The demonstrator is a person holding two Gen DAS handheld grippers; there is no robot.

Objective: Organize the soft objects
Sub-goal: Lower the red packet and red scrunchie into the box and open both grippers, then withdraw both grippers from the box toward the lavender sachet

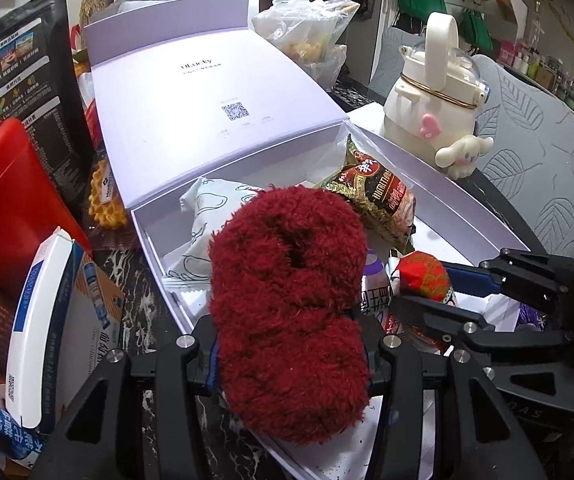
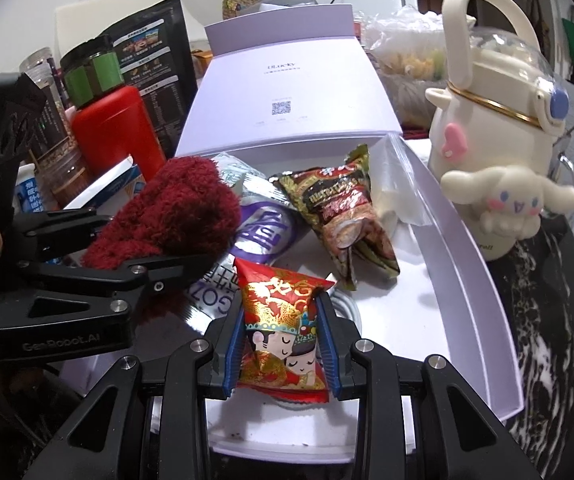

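My left gripper (image 1: 289, 356) is shut on a fluffy dark red plush piece (image 1: 287, 300) and holds it over the left part of the open lilac box (image 1: 467, 196). It also shows in the right wrist view (image 2: 175, 212). My right gripper (image 2: 283, 344) is shut on a red snack packet with cartoon faces (image 2: 283, 328), low over the box's front; the packet shows in the left wrist view (image 1: 423, 272). In the box (image 2: 447, 248) lie a dark green-brown snack bag (image 2: 347, 216), a purple and silver packet (image 2: 263, 232) and a white patterned pouch (image 1: 203, 224).
A cream kettle-shaped bottle with a plush dog charm (image 2: 499, 128) stands right of the box. A red bottle (image 2: 115, 132), a green-lidded jar (image 2: 91, 72), a black pouch (image 2: 151, 64) and a blue-white carton (image 1: 47, 320) crowd the left. Plastic bags (image 1: 307, 32) sit behind the box lid.
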